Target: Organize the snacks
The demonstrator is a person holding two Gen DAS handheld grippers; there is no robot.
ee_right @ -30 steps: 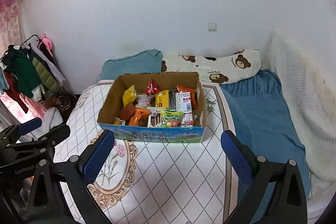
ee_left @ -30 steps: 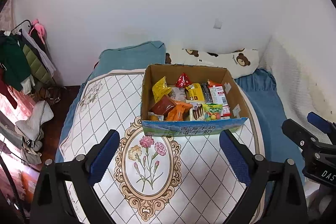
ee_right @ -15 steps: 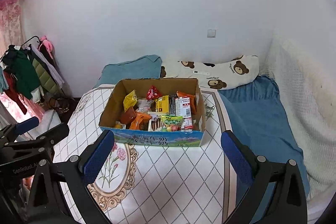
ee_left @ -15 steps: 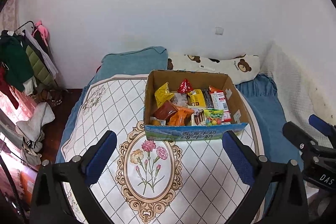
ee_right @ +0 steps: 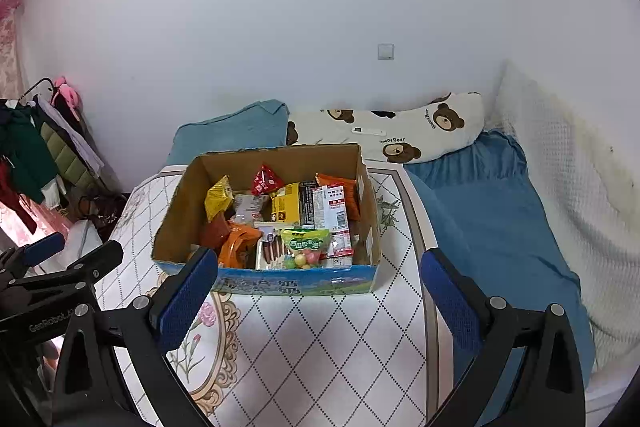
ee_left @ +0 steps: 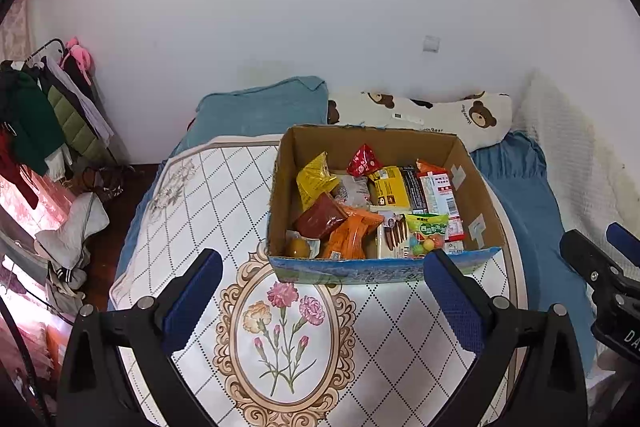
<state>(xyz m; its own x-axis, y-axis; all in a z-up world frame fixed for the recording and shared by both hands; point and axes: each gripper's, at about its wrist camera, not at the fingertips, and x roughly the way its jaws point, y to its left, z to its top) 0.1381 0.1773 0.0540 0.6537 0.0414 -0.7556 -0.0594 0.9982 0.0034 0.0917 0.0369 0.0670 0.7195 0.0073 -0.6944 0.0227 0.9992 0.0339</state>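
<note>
An open cardboard box [ee_left: 400,143] [ee_right: 280,157] with a blue printed front stands on the round table [ee_left: 192,207] [ee_right: 340,347]. It holds several snack packets, among them a yellow one [ee_left: 314,181], a red triangular one [ee_left: 362,161], an orange one [ee_left: 352,231] and a green candy bag [ee_left: 426,231] [ee_right: 306,243]. My left gripper [ee_left: 322,267] is open wide just short of the box front, nothing between its fingers. My right gripper [ee_right: 320,263] is open too, in front of the box and empty. Each gripper also shows at the edge of the other's view.
The table cloth is white with a diamond pattern and a floral oval [ee_left: 284,339]. Behind lies a bed with a blue sheet [ee_right: 500,227], a bear-print pillow [ee_right: 400,131] and a teal pillow [ee_left: 260,111]. A clothes rack [ee_left: 40,107] stands at the left wall.
Both grippers have come forward and down towards the box, which now looks larger and closer in both views. The left jaws stand slightly wider than a second ago.
</note>
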